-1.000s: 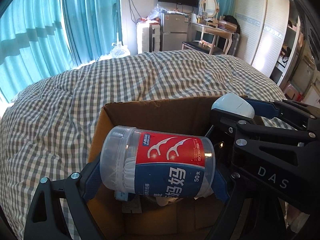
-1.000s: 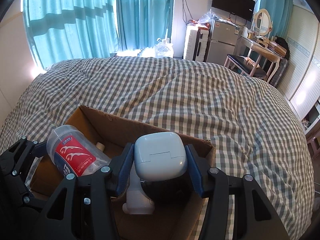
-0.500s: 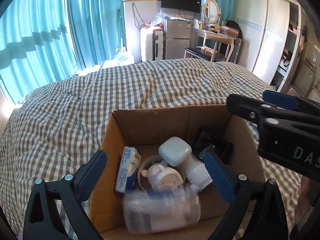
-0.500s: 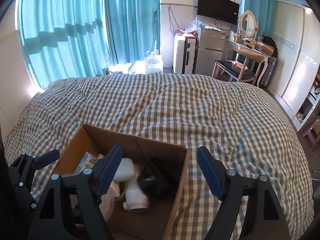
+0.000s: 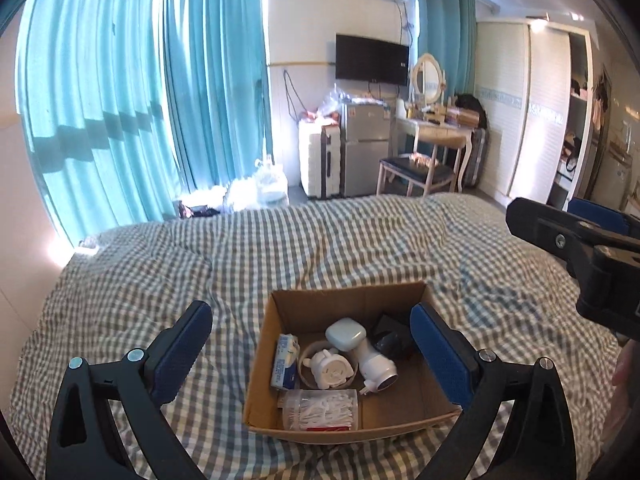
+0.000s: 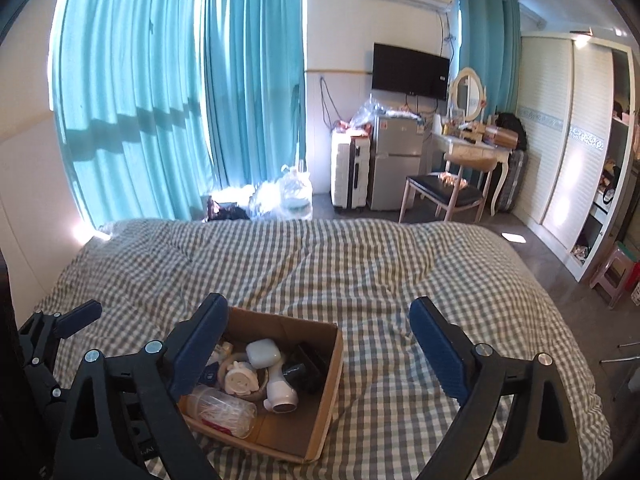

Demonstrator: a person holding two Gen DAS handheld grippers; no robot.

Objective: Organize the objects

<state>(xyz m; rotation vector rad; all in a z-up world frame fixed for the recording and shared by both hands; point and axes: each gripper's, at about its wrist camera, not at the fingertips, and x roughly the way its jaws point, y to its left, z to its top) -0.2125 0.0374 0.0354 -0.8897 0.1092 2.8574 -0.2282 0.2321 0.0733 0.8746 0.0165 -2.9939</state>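
A cardboard box (image 5: 348,300) stands on the checked bed, also in the right wrist view (image 6: 320,412). Inside lie a clear floss-pick jar (image 5: 320,408), a white case (image 5: 346,333), a white round gadget (image 5: 330,368), a white device with a dark lens (image 5: 378,366), a small blue-white carton (image 5: 286,360) and a black item (image 5: 390,336). My left gripper (image 5: 312,352) is open and empty, raised above the box. My right gripper (image 6: 320,348) is open and empty, high above the box's right side.
The checked duvet (image 6: 340,256) covers the bed around the box. Beyond the bed are teal curtains (image 6: 180,100), a suitcase and small fridge (image 6: 394,160), a chair (image 6: 444,196) with a dressing table, and a wardrobe (image 6: 572,152) at right.
My left gripper let go of the floss-pick jar and my right let go of the white case; both now lie in the box. Both grippers opened and pulled up and back.
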